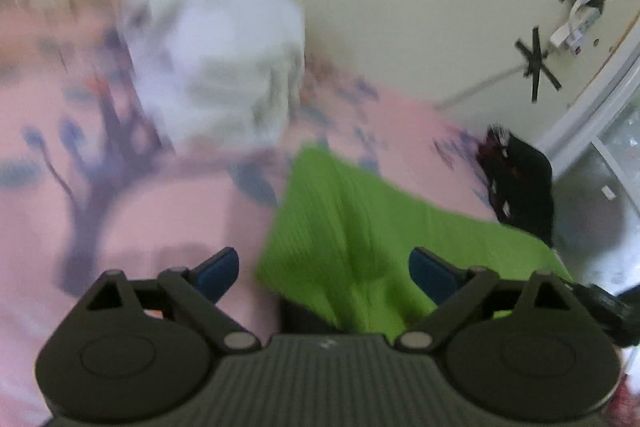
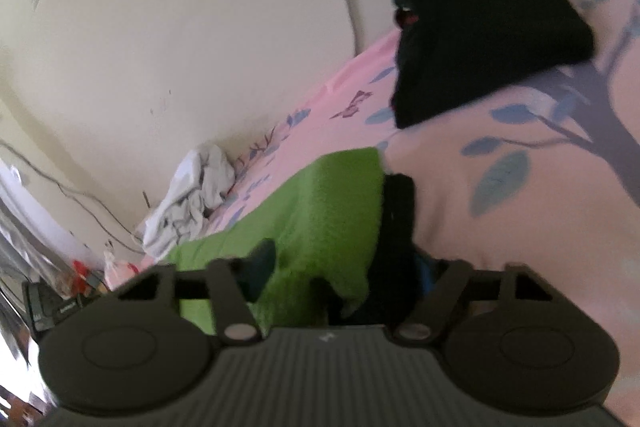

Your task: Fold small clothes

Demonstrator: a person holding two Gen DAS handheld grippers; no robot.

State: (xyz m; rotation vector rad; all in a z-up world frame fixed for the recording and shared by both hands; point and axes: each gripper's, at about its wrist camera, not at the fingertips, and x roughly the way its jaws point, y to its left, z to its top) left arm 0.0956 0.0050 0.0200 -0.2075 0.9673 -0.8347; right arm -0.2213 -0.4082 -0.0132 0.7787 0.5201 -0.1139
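Ribbed black gripper housings fill the near edge of both wrist views, above a bright green knitted garment (image 1: 352, 227) spread on a pink bedsheet printed with purple trees and blue leaves (image 1: 168, 219). Left gripper (image 1: 324, 267) stands wide open, its blue pads well apart; the green knit's near-left corner lies between them, but neither pad presses it. Right gripper (image 2: 344, 263) is partly open over the same garment (image 2: 304, 211); one dark finger (image 2: 260, 263) rests against the green fabric, the other is hidden behind a black object, so no grip can be confirmed.

A crumpled white cloth (image 1: 216, 59) sits at the far left against the cream wall, and a black garment (image 1: 520, 179) lies at the far right edge of the bed. The left view is smeared by motion.

The step in hand appears to be taking up the knit's edge for a fold. Doing it well means pinching both corners of one edge squarely, lifting evenly, and laying that edge flush over the opposite one, without dragging the sheet.

No brand or legible writing shows; a small dark device (image 2: 48, 303) at the near left of the right view carries lettering too blurred to read.
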